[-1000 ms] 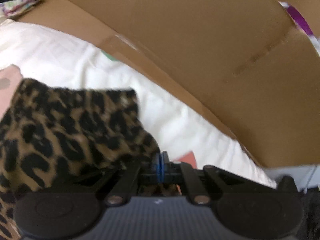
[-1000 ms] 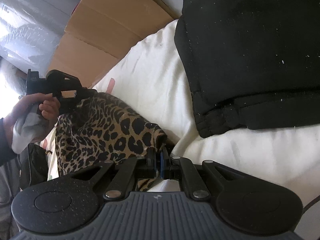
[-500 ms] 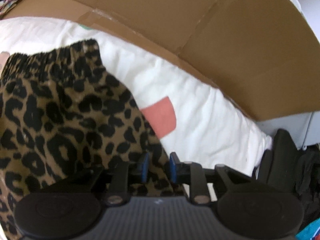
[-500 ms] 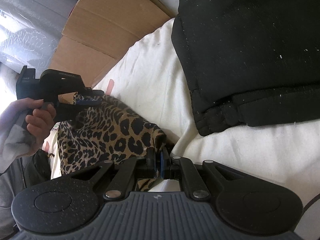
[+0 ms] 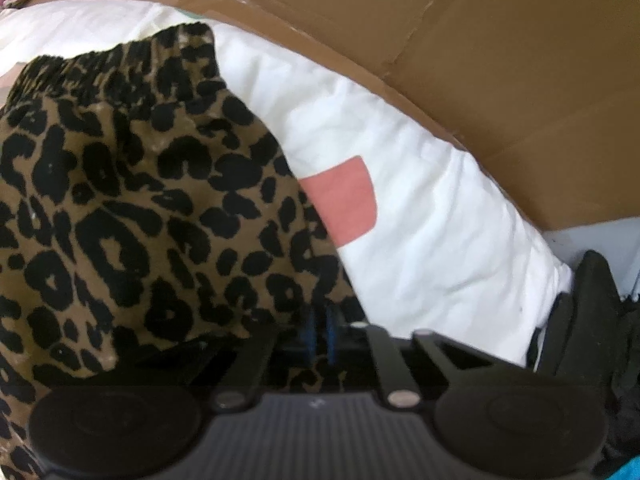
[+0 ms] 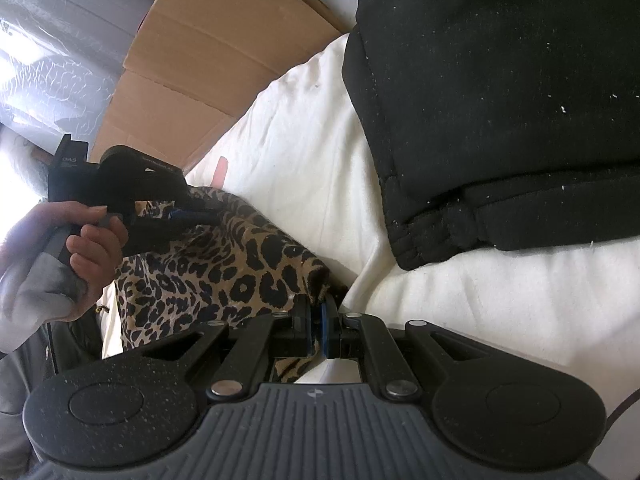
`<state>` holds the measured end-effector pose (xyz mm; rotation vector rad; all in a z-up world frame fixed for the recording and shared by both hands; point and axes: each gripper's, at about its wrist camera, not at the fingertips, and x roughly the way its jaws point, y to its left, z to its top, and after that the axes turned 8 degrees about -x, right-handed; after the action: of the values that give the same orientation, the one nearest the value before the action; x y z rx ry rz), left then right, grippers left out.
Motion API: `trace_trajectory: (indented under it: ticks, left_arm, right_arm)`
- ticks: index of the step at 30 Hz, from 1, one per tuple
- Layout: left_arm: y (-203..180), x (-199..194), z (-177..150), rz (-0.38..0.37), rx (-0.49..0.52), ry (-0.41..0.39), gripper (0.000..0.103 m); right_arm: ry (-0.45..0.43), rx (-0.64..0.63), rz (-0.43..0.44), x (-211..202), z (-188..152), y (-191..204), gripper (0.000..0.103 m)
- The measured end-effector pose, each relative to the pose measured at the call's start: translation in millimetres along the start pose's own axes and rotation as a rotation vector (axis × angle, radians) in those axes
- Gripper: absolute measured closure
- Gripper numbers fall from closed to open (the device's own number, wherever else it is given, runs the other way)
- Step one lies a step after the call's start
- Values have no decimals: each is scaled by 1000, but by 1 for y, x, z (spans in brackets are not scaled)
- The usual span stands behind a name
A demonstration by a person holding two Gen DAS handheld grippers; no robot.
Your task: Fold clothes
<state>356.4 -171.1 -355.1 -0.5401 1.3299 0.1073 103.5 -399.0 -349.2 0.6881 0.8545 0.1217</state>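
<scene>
a white bed cover (image 6: 460, 300) spreads under everything, bearing a pink patch (image 5: 344, 200) that lies just beside the leopard-print garment. flattened brown cardboard (image 5: 460, 52) stands along the far edge of the cover, touching it. a black garment (image 6: 500, 92), flecked with pale lint, lies folded on the cover at the upper right of the right wrist view, its hem well apart from the print cloth. the leopard-print garment (image 5: 132, 216) hangs between the two grippers over the cover; its gathered elastic waistband (image 5: 120, 56) runs along its upper edge in the left wrist view, and the cloth drapes down in loose folds below it. the left gripper (image 5: 319, 334) has its blue-padded fingers drawn nearly together with only a narrow slit between them, and print cloth lies over and under them; the garment edge is clamped there. in the right wrist view this same gripper shows at the left, held by a person's hand (image 6: 76, 252) with a pale sleeve (image 6: 28, 296) at the wrist, its fingers pinching the far corner of the cloth. the right gripper (image 6: 316, 322) has its fingers pressed close, with a bunched corner of the leopard-print garment caught between the blue pads. below that corner a strip of print cloth shows through the gripper frame.
</scene>
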Motion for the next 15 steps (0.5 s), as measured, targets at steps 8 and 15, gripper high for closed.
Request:
trace_trajectory:
  ticks: [8, 15]
  left_arm:
    - [-12, -23, -1, -76, 14, -59, 103]
    - [-18, -18, -1, -85, 46, -60, 103]
  right_arm:
    - [-5, 3, 7, -1, -4, 0, 101]
    - [14, 10, 5, 0, -8, -3, 101]
